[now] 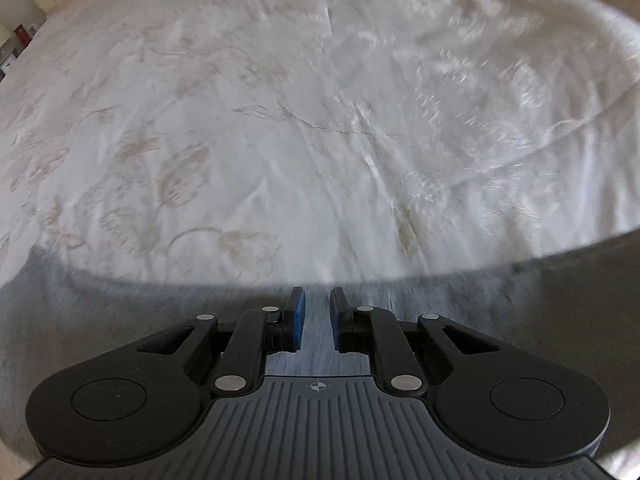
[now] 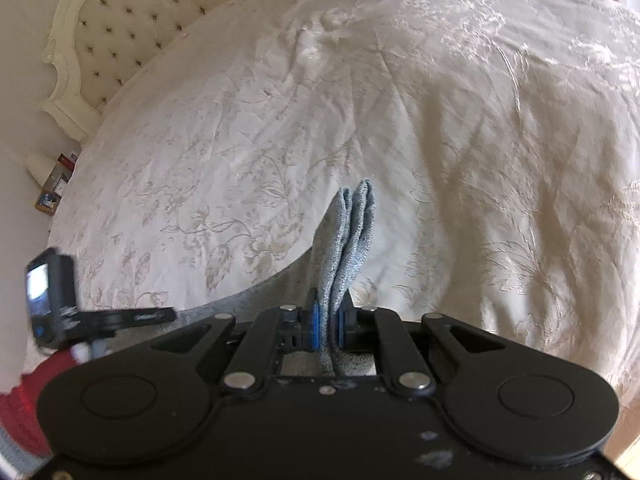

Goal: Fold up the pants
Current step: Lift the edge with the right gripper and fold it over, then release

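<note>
A: Item one, pants [image 2: 348,248]. Grey-blue knit fabric. In the right wrist view a doubled fold stands up from frame centre, two rounded edges side by side at the top, the lower part pinched between the blue pads of the right gripper [image 2: 329,326]. Jaws nearly together, clamped on the cloth.

B: And the left wrist view?

A: The same grey fabric [image 1: 120,320] lies flat across the lower third of the frame, under and around the left gripper [image 1: 318,318]. Its jaws stand a little apart with cloth showing through the gap; nothing is caught between the pads. The frame is motion-blurred, so the weave is unclear.

B: Edges?

A: In the left view the pants' far edge runs as one curved line from lower left to mid right, against the bedspread [image 1: 280,100]. In the right view only a sliver of flat grey shows at lower centre-left, beside the upright fold.

B: Item two, surroundings.

A: White bedspread with pale floral embroidery, creased, filling the upper two thirds of both frames. Only the right view shows the tufted cream headboard [image 2: 120,28] at upper left, small boxes [image 2: 56,188] at the bed's left edge, and a camera on a black mount [image 2: 48,300] at lower left, with a red sleeve [image 2: 24,408] below it.

B: Open room?

A: A broad stretch of bedspread lies beyond both grippers.
</note>
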Motion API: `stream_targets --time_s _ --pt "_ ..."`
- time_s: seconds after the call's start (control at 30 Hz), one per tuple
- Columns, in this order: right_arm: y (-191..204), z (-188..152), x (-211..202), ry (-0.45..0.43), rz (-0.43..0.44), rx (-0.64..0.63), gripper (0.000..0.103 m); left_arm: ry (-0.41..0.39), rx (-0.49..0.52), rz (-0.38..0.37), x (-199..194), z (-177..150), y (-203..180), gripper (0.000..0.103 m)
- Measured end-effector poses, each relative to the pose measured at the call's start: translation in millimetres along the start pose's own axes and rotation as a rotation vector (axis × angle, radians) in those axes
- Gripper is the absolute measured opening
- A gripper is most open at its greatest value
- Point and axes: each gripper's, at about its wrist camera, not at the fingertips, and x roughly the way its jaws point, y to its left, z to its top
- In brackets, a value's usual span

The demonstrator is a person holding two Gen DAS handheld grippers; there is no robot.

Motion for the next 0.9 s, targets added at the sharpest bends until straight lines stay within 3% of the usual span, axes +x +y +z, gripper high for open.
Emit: stream_targets --time_s 0.13,0.27,0.33,0.43,0.53,0.7,0.9 --pt "13.7 -1.2 -4.2 -0.012 -0.009 -0.005 0.010 0.046 0.020 -0.074 -17.6 -37.8 2.8 0.014" --pt "32.9 -3.0 -8.9 -0.030 -0.021 -0.024 0.010 0.131 0.111 -0.074 5.3 -69.4 -4.5 0.015" --pt "48.6 -5.1 -12.4 -0.042 -0.033 -0.039 0.010 0.127 0.117 -0.089 10.9 -72.6 -0.5 0.015" --pt "78.5 -8.6 -17.1 -0.061 -0.046 -0.069 0.010 0.084 0.045 -0.135 -1.1 -62.0 21.6 0.015" --pt "120.7 -15.9 -25.1 -0.082 -0.035 -0.119 0.010 0.023 0.019 -0.130 -17.0 -55.9 55.9 0.015" --pt "213.5 -45.3 -26.0 -0.088 0.053 -0.187 0.010 -0.009 -0.055 -0.092 -36.1 -67.4 135.3 0.015" --pt "316.4 -113.9 35.7 0.015 0.142 -0.249 0.010 0.011 -0.145 -0.011 -43.1 -99.1 236.5 0.015"
